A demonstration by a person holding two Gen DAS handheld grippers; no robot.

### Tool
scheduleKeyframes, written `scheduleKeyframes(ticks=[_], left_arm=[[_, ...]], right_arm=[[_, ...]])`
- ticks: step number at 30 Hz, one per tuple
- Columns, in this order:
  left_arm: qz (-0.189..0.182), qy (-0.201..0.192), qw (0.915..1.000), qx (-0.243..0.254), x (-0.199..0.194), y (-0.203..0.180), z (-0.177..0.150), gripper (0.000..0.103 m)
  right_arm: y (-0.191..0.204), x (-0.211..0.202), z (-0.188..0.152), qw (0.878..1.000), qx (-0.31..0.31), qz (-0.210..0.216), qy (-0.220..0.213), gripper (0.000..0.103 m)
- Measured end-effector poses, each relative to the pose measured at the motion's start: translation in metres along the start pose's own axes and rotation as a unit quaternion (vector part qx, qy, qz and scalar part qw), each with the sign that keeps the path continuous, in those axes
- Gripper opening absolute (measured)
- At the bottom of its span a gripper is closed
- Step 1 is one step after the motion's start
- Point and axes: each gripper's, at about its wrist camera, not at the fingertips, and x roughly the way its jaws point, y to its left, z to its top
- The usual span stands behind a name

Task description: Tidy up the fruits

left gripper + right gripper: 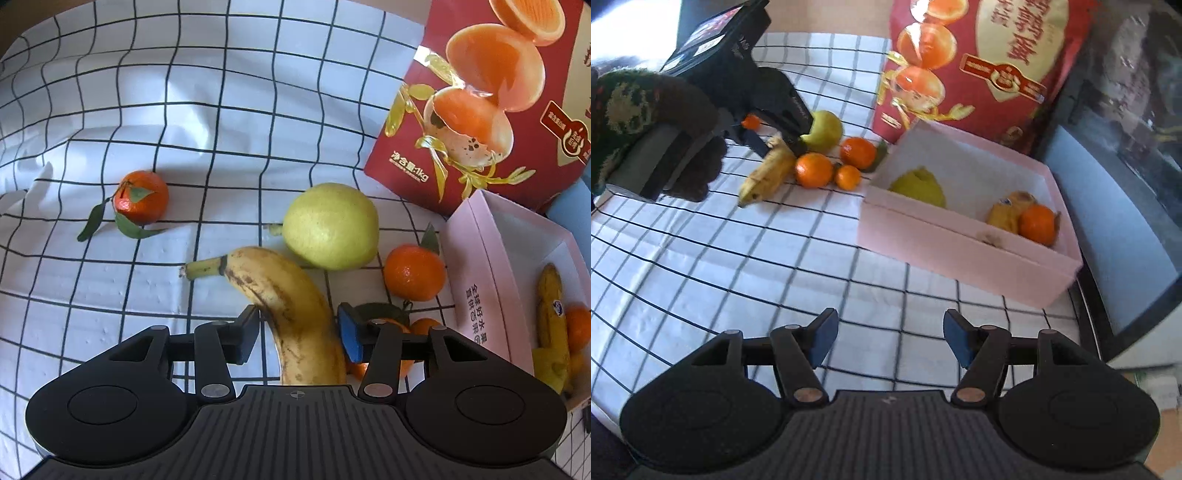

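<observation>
Left gripper (300, 334) jaws spread around the banana (291, 306), not pinching yet; ripe and soft, so grab mid-body gently. Right gripper (888, 341) gapes empty.

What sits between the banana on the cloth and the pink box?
Two mandarins lie between the banana and the pink box; the right wrist view shows it best.

The banana's (295, 306) lower end hides behind the left gripper's body. Two oranges (391, 343) are half hidden behind its right finger. The bag (491, 99) is cut off by the top edge.
</observation>
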Motion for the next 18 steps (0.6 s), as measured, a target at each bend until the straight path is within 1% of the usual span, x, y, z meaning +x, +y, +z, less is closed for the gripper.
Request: scheduleKeyframes(ticks=[2,4,5,8,11,18], left_arm=[[-0.009,-0.003,0.9999,-0.005,-0.003,0.004,-0.001,0.05],[-0.024,0.005,0.9996,-0.014,-0.009,0.009,-0.004,0.047],[-0.027,0.007,0.9996,-0.008,-0.012,0.009,-0.006,0.045],[-0.035,0.011,0.9993,0.011,-0.025,0.009,-0.021,0.042],[-0.049,0.02,0.9985,0.01,-0.04,0.015,-0.041,0.041],[-0.095,0.049,0.9933,-0.043,-0.074,0.045,-0.085,0.042]], right_arm=[[-0.003,0.001,-0.002,1.0,0.005,-0.003,0.004,0.064],[-0.003,0.002,-0.003,1.0,0.007,-0.003,0.005,0.064],[-0.003,0.003,-0.003,1.0,0.007,-0.001,0.005,0.064],[0.002,0.006,0.001,1.0,0.002,0.006,0.004,0.064],[0.01,0.01,0.005,1.0,-0.005,0.017,0.002,0.064],[0.04,0.015,0.017,0.999,-0.018,0.048,-0.012,0.064]])
